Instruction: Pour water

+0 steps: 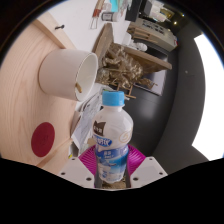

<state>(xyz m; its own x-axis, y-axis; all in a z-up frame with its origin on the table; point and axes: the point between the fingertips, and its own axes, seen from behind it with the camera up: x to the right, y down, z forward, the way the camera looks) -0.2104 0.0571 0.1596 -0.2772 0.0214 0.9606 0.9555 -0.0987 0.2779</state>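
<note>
My gripper [113,168] is pinching a small plastic water bottle [111,140], both fingers pressed against its sides with the pink pads [92,158] hugging the lower part of the body. The bottle rises between the fingers and leans a little away from me, its light blue cap [113,98] on and pointing up toward the white cup [67,72]. A blue and white label [108,148] wraps the bottle's middle (the print is too small for me to read). The cup sits on the pale wooden table [30,105], just beyond the bottle and a touch to the left, seen tilted so that its open mouth faces toward the right; I cannot tell whether anything is in it. Nearer to me on the same tabletop, left of the fingers, lies a round dark red coaster [43,138], apart from both the cup and the bottle. The bottle hangs over the table's right edge, where the wood gives way to a dark floor [175,110]. Farther back stands a cluttered wooden desk or shelf [135,55] with assorted items I cannot make out.
</note>
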